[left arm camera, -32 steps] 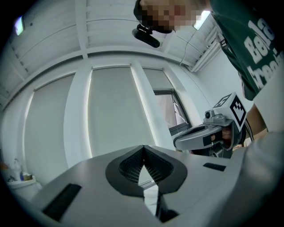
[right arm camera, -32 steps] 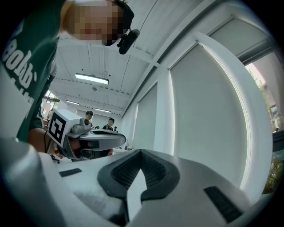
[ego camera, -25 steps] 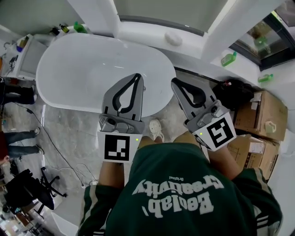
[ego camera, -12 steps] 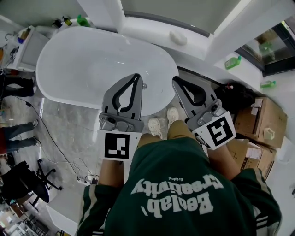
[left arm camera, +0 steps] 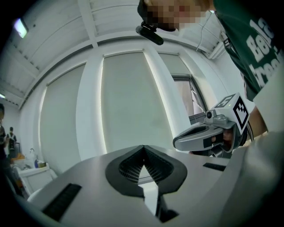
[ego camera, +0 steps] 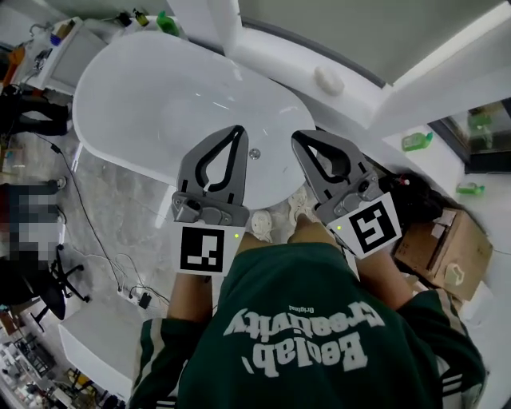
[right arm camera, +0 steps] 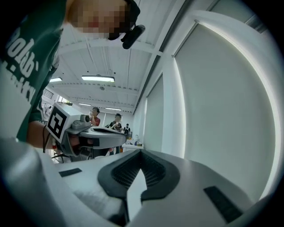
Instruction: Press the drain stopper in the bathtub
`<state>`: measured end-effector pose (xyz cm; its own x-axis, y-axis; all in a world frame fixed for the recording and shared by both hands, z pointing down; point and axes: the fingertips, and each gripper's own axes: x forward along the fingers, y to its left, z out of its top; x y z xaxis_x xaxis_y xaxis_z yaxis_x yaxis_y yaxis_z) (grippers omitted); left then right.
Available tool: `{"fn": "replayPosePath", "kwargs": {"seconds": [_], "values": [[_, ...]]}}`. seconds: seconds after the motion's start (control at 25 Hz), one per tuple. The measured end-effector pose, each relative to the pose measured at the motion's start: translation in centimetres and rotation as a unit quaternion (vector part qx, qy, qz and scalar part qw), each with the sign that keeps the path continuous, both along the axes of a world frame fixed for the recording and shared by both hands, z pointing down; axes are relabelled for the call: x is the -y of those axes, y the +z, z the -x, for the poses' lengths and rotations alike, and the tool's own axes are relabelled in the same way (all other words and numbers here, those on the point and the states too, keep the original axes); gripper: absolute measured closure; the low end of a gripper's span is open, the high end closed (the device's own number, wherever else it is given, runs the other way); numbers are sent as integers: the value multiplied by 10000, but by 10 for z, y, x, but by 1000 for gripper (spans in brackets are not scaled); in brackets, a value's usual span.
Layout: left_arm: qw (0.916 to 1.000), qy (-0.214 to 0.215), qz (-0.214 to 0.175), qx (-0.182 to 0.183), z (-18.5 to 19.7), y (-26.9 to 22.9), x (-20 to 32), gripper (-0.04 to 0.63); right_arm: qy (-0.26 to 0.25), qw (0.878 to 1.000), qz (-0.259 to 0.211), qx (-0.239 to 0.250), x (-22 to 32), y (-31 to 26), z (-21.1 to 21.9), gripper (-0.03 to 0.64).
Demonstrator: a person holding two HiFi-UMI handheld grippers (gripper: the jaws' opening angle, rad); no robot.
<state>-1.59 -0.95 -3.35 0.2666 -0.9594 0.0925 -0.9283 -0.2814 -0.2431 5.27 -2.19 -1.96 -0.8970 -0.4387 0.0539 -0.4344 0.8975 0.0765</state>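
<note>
"Fingers first: how are they sitting?"

"On my left gripper [left arm camera: 143,148] the fingers [left arm camera: 124,170] are pressing tip to tip with nothing between them. On my right gripper [right arm camera: 141,153] they are meeting the same way, gripping nothing."

"Where are you holding them?"

"I am holding both out in front of my chest, side by side but apart, over the near end of the bathtub [ego camera: 152,96]. Both are pointing toward the window wall [left arm camera: 124,97]."

"And the drain stopper?"

"The drain stopper [ego camera: 254,153] is sitting on the tub floor at that near end. From my head camera it is showing in the gap between the two grippers, just beside the left one's tips."

"What is lying around the tub?"

"My white shoes [ego camera: 262,224] are standing on the marble floor [ego camera: 136,208] by the tub's near rim. A green bottle [ego camera: 168,22] is standing at the far end, and a cardboard box [ego camera: 443,252] is sitting to my right."
</note>
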Motion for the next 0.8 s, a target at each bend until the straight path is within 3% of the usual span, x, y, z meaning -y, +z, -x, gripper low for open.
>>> {"fn": "replayPosePath", "kwargs": {"seconds": [0.6, 0.8], "values": [[9955, -834, 303, 325, -26, 18, 69, 588, -1116, 9921, 454, 339, 79, 28, -1, 604], [9918, -1057, 548, 464, -5, 31, 71, 588, -1338, 9880, 732, 265, 83, 53, 24, 604]]}}
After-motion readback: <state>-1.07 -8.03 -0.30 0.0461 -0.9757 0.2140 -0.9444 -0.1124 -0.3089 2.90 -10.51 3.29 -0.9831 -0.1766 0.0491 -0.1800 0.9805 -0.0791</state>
